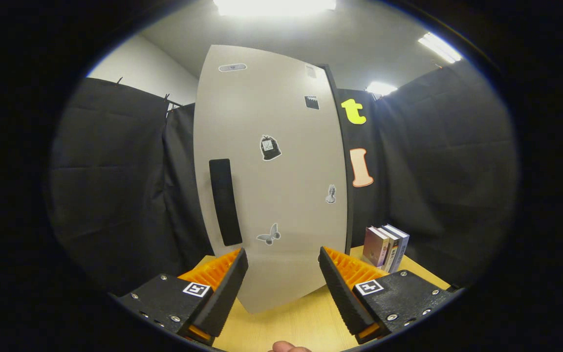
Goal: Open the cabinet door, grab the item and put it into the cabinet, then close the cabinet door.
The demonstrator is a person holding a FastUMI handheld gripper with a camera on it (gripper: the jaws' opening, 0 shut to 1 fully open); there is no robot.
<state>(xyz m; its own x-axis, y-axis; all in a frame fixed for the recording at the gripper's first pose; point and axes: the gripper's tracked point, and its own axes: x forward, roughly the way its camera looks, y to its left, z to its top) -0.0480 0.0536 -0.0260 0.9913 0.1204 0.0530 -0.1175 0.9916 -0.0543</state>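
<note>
Closest to me, a fingertip (289, 347) of the hand holding the rig pokes in over the near edge of the worktop (286, 322), a pale wooden surface. Just above it my gripper (283, 278) sits with its jaws spread wide apart and nothing between them but bare wood and the foot of the cabinet. The black ribbed pads face each other across that gap, with orange plastic behind them and a small square marker on each black finger body.

Straight ahead of the fingers stands the cabinet door (271, 176), a tall light-grey panel that I see closed and upright on the worktop. Its lower edge falls between the two fingertips, a little beyond them. The long black handle (225, 201) runs vertically on the door's left side, above and just beyond my left finger, apart from it. Several small stickers dot the panel, among them a butterfly (270, 235) low down near the fingertips.

To the right of the cabinet, beyond my right finger, a short row of books (385, 247) stands upright toward the far right edge of the worktop, well clear of the jaws.
</note>
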